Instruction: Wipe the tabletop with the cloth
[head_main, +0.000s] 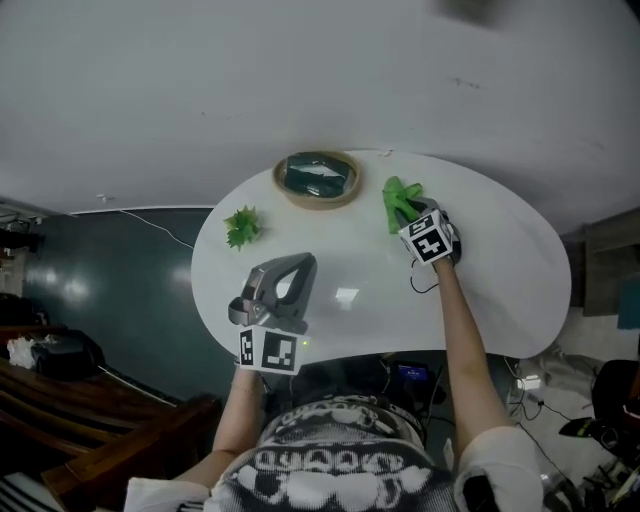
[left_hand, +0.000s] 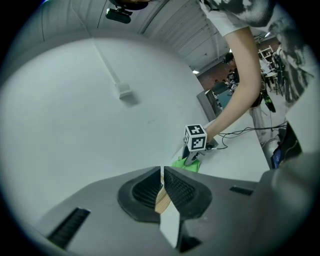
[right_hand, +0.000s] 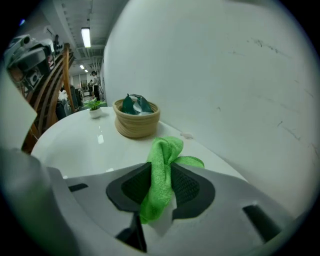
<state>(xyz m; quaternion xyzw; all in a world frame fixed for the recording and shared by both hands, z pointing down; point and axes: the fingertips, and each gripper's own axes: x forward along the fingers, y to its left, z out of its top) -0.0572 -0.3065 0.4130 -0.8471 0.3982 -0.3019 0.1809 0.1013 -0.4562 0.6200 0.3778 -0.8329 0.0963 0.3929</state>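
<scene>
Basket: a round woven basket (head_main: 317, 180) stands at the far edge of the desk (head_main: 500, 260), near the middle, close to the wall (head_main: 200, 90).
Basket contents: dark green pieces (right_hand: 134, 105) with a pale patch among them fill it to the rim; what they are cannot be told.
Plant: a small green plant (head_main: 241, 227) in a white pot stands left of the basket, well apart from it, near the desk's left edge.
Cloth: the bright green cloth (right_hand: 162, 170) is on the far right part of the desk, just right of the basket, bunched into a narrow fold.
Right claw: the right claw (right_hand: 161, 187) is clamped on the cloth, whose upper end sticks out past the tips toward the basket.
Left claw: the left claw (left_hand: 163, 187) is over the near left part of the desk, its jaws together but for a thin slit, with nothing held.
Desk: white, glossy and rounded; it carries only the basket, plant and cloth.
Room: a plain pale wall on the far side, a dark teal floor (head_main: 120, 290) to the left, wooden furniture (head_main: 60, 400) at the near left, and cables (head_main: 520, 385) under the desk's near right edge.
</scene>
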